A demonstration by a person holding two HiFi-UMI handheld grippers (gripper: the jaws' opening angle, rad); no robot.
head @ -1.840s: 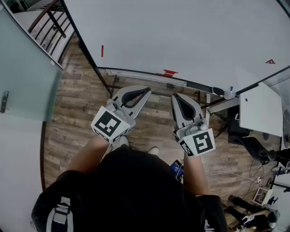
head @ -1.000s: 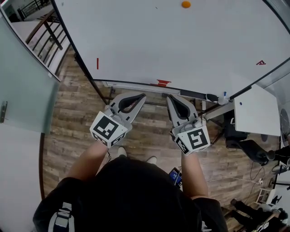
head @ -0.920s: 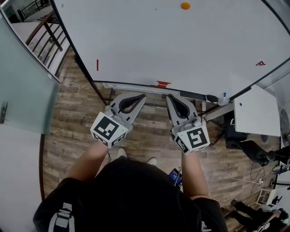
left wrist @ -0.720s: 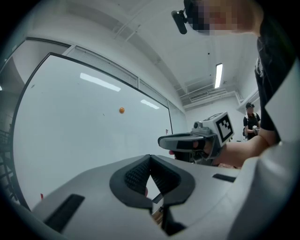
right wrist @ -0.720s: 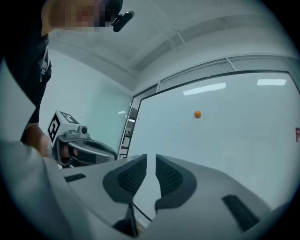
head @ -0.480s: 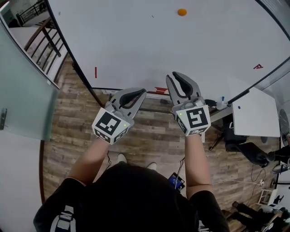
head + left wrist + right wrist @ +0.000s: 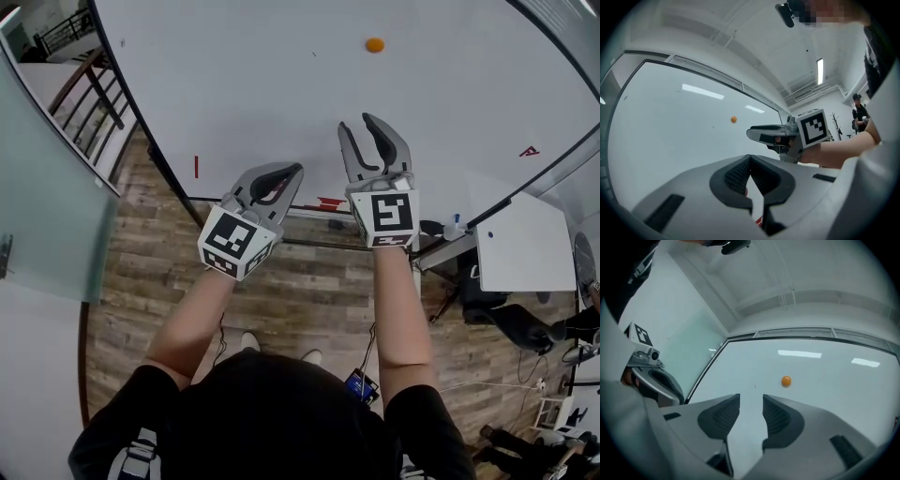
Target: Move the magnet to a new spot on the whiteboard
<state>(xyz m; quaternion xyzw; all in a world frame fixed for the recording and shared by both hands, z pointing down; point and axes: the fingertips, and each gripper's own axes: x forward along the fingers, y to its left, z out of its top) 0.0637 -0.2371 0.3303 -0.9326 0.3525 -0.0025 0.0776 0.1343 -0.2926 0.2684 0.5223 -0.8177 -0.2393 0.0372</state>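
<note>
A small orange magnet sticks high on the whiteboard; it also shows in the left gripper view and in the right gripper view. My right gripper is raised in front of the board, below and a little left of the magnet and apart from it. Its jaws have just been opening and stand open with nothing between them. My left gripper is lower and further left, near the board's bottom edge. Its jaws are shut and hold nothing.
Red marks are on the board, and a red item lies on its tray. A glass panel stands at the left, a white desk at the right. A person stands in the background.
Both grippers have risen toward the whiteboard, the right one further. The right jaws went from shut to open. The left jaws stayed shut.
</note>
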